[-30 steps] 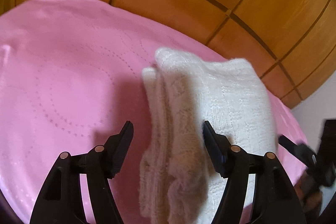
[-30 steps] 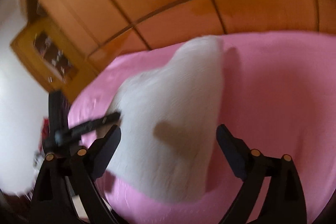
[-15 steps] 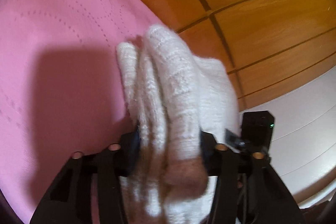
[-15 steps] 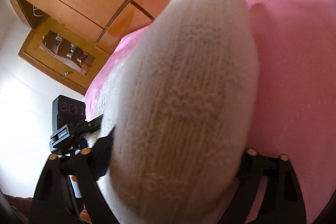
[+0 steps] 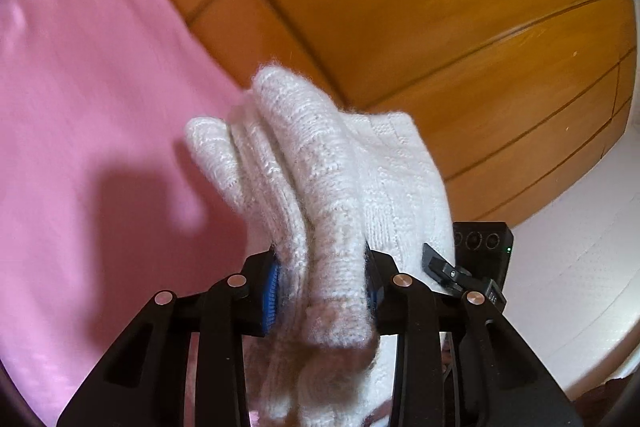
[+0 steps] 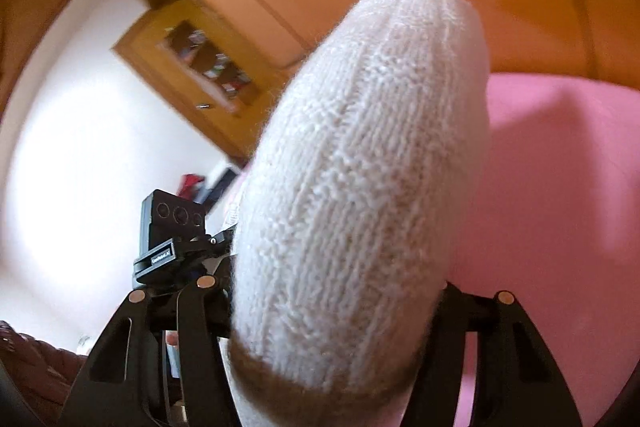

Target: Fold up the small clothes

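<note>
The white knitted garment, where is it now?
The white knitted garment fills the centre of both wrist views, clamped between the left gripper and right gripper above the pink bedcover.

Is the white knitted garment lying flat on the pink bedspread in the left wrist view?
No: the white knitted garment is bunched and clamped in the left gripper, lifted off the pink bedspread.

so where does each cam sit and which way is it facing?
Left wrist: on the left gripper, looking along its fingers at the knit garment it clamps, pink cover and wood panels beyond.
Right wrist: on the right gripper, facing the same garment bulging between its fingers, wall behind.
Shared: garment, cover, panels; each view shows the other gripper.
</note>
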The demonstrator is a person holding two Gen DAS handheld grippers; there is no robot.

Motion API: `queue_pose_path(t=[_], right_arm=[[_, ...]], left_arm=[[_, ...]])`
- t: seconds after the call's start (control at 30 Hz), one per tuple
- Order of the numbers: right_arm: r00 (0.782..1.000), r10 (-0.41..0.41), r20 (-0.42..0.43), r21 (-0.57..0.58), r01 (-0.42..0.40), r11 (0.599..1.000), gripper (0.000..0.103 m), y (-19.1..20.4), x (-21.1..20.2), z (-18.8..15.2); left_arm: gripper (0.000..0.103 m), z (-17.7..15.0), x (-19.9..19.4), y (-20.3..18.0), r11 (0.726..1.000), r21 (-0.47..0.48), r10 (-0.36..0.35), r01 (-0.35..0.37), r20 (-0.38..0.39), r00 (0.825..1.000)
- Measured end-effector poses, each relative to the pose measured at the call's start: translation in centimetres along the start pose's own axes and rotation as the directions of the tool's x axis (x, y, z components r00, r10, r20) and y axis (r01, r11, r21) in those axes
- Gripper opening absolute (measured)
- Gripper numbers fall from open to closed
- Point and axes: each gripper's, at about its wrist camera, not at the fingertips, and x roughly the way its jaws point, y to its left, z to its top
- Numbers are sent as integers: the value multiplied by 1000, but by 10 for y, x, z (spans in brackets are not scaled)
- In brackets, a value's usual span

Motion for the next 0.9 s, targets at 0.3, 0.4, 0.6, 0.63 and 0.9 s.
queue_pose_path(t=[0.3,0.4,0.6,0.63,0.9], right_arm=[[986,23,-167,61,-12,998,61,-18,108,15],[959,-113,-260,62,133,989,66,-37,141,-1],[949,-261,-178,-39,259,965,80,-15,122,-7],[941,-305,-147,-74,297,952,80,-7,116,-8],[848,-519,112,-351,522,777,41,67,85,-53]], left_arm=[[32,4,-39,20,962,33,267,-270,75,961],[32,-5,-13,48,898,32,439,-439,3,898],[51,-23,-9,33,761,96,634,-641,102,767],[51,-23,-15,31,747,103,647,-657,115,753],[53,-26,13,14,570,158,783,-806,191,592]])
